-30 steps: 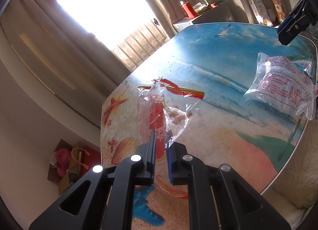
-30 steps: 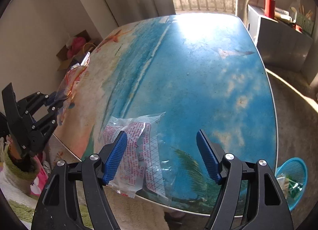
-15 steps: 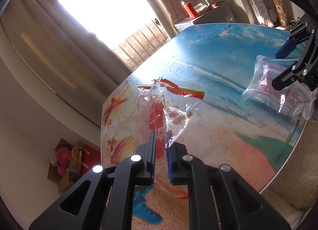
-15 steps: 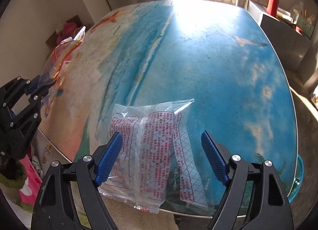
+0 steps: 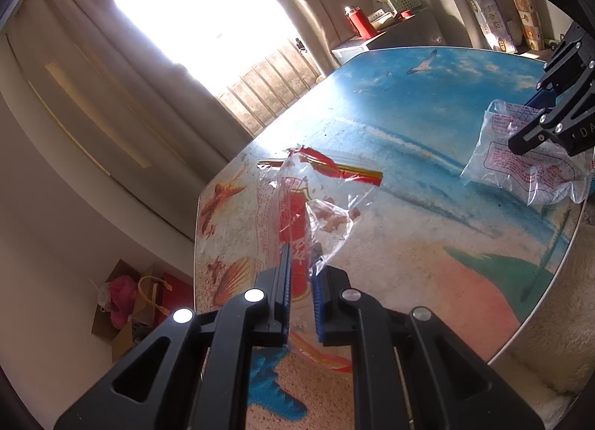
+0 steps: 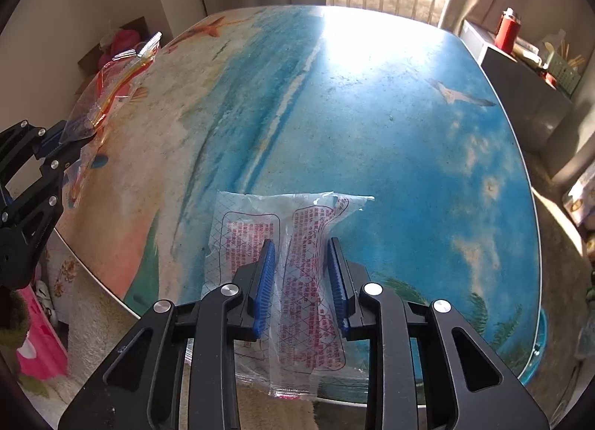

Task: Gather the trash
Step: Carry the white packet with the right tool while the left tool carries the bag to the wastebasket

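Since a second ago the right claw [image 6: 302, 281] has come down over the clear plastic packet printed with red text [image 6: 297, 274] and its jaws have just been closing, so the blue pads now pinch a raised fold of that packet between them. It lies at the near edge of the beach-print surface [image 6: 372, 114], partly overhanging. The left claw [image 5: 300, 292] has not moved: it stays pressed nearly together on the crumpled clear wrapper with red and yellow stripes [image 5: 308, 199], which juts up over the sandy corner of the surface. Both pieces of trash appear gripped, so the grasping step looks finished. A blue mesh bin [image 6: 541, 348] shows below the surface's right edge; the next move likely calls for lifting each piece clear without slipping and carrying it there.
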{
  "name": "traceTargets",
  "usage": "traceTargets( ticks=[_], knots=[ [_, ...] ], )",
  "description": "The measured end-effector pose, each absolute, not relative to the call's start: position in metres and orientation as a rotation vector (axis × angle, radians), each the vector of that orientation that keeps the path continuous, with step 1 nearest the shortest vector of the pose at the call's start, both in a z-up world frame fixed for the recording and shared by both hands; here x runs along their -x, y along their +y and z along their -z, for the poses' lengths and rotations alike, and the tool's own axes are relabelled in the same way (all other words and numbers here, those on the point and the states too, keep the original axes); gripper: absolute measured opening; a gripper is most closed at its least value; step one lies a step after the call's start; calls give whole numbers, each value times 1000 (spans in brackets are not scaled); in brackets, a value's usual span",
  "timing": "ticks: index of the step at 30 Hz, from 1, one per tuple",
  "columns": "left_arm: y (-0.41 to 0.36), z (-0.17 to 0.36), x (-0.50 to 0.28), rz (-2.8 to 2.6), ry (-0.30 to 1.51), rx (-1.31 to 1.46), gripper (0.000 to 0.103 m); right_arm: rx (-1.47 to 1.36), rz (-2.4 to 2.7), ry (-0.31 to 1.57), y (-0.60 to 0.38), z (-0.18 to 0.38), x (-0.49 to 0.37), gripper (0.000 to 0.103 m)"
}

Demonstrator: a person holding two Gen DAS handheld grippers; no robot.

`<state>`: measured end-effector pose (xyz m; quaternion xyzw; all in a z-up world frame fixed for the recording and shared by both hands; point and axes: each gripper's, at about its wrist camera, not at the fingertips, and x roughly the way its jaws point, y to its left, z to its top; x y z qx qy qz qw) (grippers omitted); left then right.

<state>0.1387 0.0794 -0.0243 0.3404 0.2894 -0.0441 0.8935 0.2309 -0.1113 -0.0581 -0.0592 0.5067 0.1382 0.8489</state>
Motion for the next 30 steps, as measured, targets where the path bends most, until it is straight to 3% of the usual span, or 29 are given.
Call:
traceTargets(
  ticks=[7, 30],
  knots=[
    [80, 20, -137, 78, 589, -697, 10, 68, -285, 1054, -126, 52, -233, 6],
    [59, -18, -144, 55, 594, -685, 10, -76, -187, 936, -176, 12, -230, 5]
  ],
)
